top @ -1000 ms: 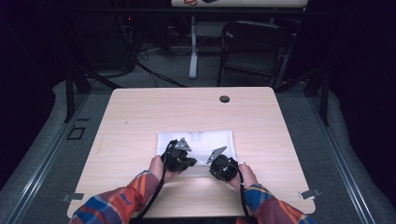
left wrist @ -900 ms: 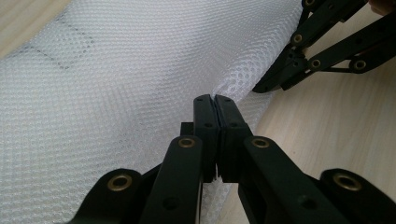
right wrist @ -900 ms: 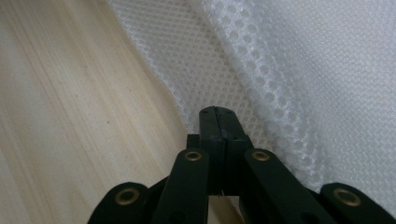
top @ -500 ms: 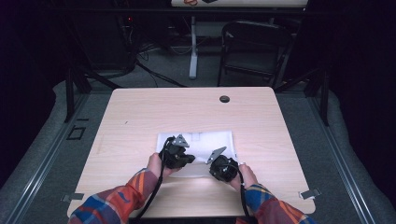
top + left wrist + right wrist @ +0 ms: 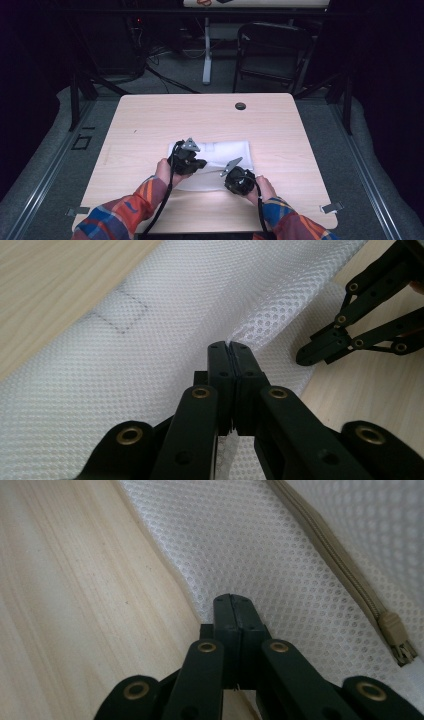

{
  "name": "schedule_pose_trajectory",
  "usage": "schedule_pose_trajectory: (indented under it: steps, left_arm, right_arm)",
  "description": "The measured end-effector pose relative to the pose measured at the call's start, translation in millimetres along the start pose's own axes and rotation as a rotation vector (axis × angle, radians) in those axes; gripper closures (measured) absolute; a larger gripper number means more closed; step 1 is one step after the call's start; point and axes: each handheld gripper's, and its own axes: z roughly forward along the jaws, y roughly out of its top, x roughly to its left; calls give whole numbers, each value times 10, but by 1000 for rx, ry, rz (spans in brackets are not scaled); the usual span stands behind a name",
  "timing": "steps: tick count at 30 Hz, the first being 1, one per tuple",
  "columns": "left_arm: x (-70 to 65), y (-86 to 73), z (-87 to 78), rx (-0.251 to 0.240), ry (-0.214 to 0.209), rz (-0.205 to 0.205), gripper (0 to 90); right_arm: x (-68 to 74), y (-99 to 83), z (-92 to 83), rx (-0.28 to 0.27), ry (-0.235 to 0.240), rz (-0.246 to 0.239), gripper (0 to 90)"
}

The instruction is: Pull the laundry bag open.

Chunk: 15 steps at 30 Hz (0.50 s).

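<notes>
Mesh laundry bag (image 5: 220, 152) – near edge lying hidden under left gripper (image 5: 197, 164) and right gripper (image 5: 231, 170) in high view. Zipper (image 5: 330, 550) running off top edge in right gripper view. Bag's faint stitched square (image 5: 120, 312) – too blurred for reading.

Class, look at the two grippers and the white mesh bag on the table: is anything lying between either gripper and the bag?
Nothing visible does. The left gripper is shut with the mesh bag bunched at its tips. The right gripper is shut at the bag's edge, near the zipper.
</notes>
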Motion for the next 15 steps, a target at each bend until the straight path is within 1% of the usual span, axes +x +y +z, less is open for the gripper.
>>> schedule_pose_trajectory:
  steps: [1,2,4,9,10,15]
  left_arm:
    - [4,11,-3,-3,6,-1,890]
    - [16,25,-13,1,10,10,890]
    - [31,55,-30,0,18,9,890]
    - [74,147,-87,6,36,23,891]
    - [83,165,-98,2,46,28,891]
    - [112,256,-141,5,68,43,891]
  right_arm:
    - [1,1,-4,4,3,1,900]
    - [3,1,-4,5,3,1,900]
    - [8,0,-5,5,3,4,900]
    - [5,1,-9,11,10,1,900]
    - [6,-1,-9,9,9,3,900]
    - [1,-3,-13,14,18,1,900]
